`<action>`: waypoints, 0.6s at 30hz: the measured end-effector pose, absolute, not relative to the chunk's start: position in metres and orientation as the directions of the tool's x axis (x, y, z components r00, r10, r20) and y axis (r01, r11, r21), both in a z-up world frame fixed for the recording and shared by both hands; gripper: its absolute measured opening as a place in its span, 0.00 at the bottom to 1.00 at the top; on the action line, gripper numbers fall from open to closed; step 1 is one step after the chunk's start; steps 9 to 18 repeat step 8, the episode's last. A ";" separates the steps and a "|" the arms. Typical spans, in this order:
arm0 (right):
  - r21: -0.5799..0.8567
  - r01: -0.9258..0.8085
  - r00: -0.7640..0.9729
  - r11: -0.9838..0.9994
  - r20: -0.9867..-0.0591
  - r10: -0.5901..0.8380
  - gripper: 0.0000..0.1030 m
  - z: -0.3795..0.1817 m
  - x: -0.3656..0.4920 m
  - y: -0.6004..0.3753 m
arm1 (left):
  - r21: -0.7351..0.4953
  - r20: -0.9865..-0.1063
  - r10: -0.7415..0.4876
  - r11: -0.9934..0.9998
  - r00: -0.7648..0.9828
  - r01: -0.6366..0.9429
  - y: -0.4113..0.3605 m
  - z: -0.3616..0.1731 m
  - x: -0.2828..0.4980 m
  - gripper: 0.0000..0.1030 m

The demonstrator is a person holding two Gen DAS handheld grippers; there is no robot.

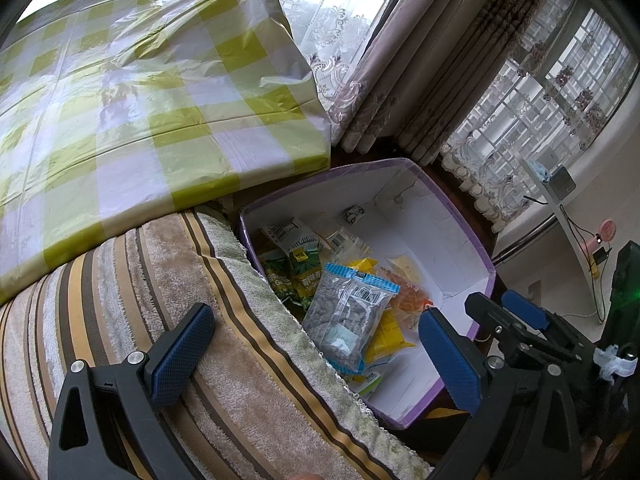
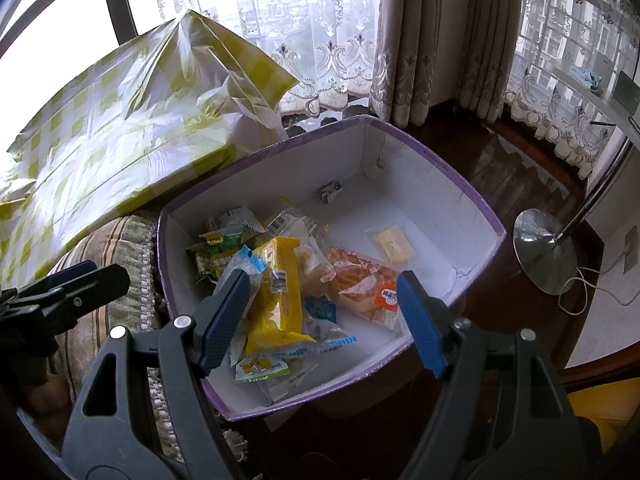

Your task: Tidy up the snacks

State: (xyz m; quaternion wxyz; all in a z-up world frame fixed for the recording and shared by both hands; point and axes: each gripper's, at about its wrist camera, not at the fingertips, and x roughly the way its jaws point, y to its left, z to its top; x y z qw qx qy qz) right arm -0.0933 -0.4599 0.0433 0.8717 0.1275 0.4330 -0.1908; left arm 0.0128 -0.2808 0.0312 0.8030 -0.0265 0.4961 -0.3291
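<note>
Nearest my right camera, the right gripper [image 2: 324,320] hangs over the near edge of the box [image 2: 460,184], its blue pads spread wide with nothing pinched between them. My left gripper [image 1: 316,352] is likewise released and empty: its left pad hovers above the striped towel cover [image 1: 168,280] of the seat, its right pad above the box's near corner. In the left view the right gripper shows just behind that right pad.

The box is white inside with a purple rim, and it sits on the dark wood floor [image 2: 500,168] pushed against the cushioned seat. The snacks lie heaped in its near-left part. A yellow packet [image 2: 278,292] rests on top in the middle, with a clear packet of dark seeds [image 1: 348,316] with blue ends tilted against the seat-side wall. Green packets [image 1: 298,276] lie behind that, and an orange-printed bun wrapper [image 2: 364,284] lies to the right of the yellow one. A small clear pack with a pale yellow piece [image 2: 394,246] sits apart on the bare bottom. A tiny dark-and-white item [image 2: 331,191] lies near the far wall; I cannot make out what it is.

A table under a green checked plastic cloth [image 1: 132,92] stands beyond the seat.
</note>
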 end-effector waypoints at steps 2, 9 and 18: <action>0.058 0.445 0.553 0.894 -0.802 -0.224 0.76 0.045 -0.093 -0.460 | -0.369 -0.779 -0.555 0.782 0.292 0.502 -0.281 0.031 0.013 1.00; 0.056 0.459 0.542 0.887 -0.808 -0.229 0.77 0.041 -0.095 -0.460 | -0.361 -0.763 -0.561 0.781 0.319 0.509 -0.282 0.033 0.012 1.00; 0.056 0.459 0.542 0.887 -0.808 -0.229 0.77 0.041 -0.095 -0.460 | -0.361 -0.763 -0.561 0.781 0.319 0.509 -0.282 0.033 0.012 1.00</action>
